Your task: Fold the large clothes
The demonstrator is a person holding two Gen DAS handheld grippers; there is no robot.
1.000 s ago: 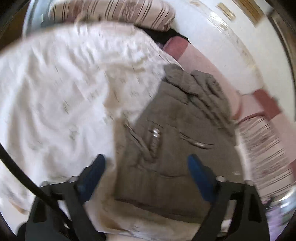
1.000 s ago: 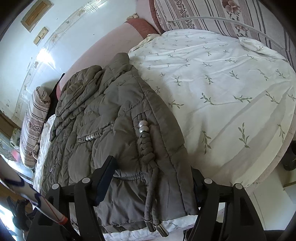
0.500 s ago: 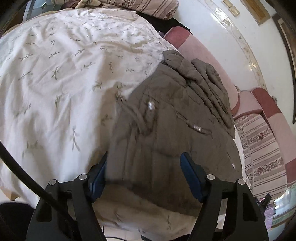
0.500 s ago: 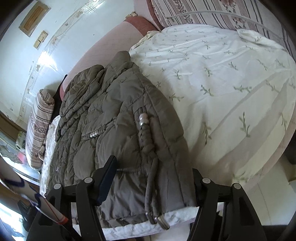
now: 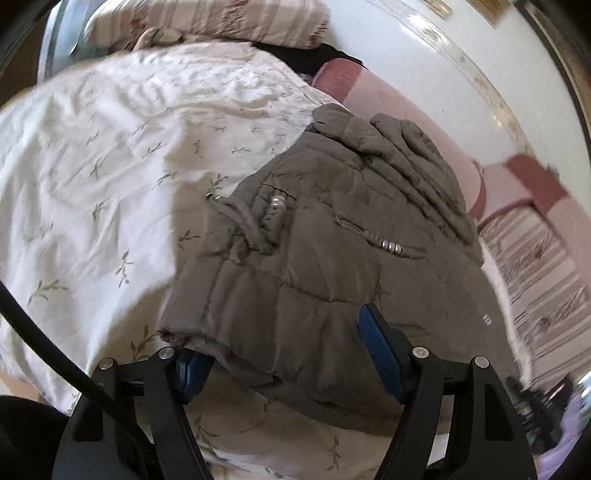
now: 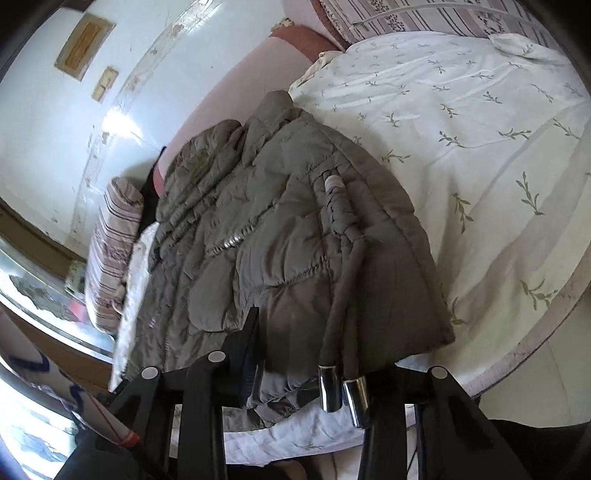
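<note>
A grey-brown quilted jacket lies folded on a white leaf-print bed cover. Its drawstring cords with metal tips hang over the near hem. My left gripper is open; its blue pads straddle the jacket's near hem, the left pad partly under the fabric. In the right wrist view the jacket fills the middle. My right gripper is open around the hem; its right finger is hidden behind the fabric and cords.
Striped pillows lie at the bed's head, and another one shows left in the right wrist view. A pink headboard runs along the white wall. The bed edge curves at the right.
Both grippers have moved in toward the jacket's near hem. The left pad has slid under the hem's corner. The right gripper has closed in, so fabric now covers its right finger.
</note>
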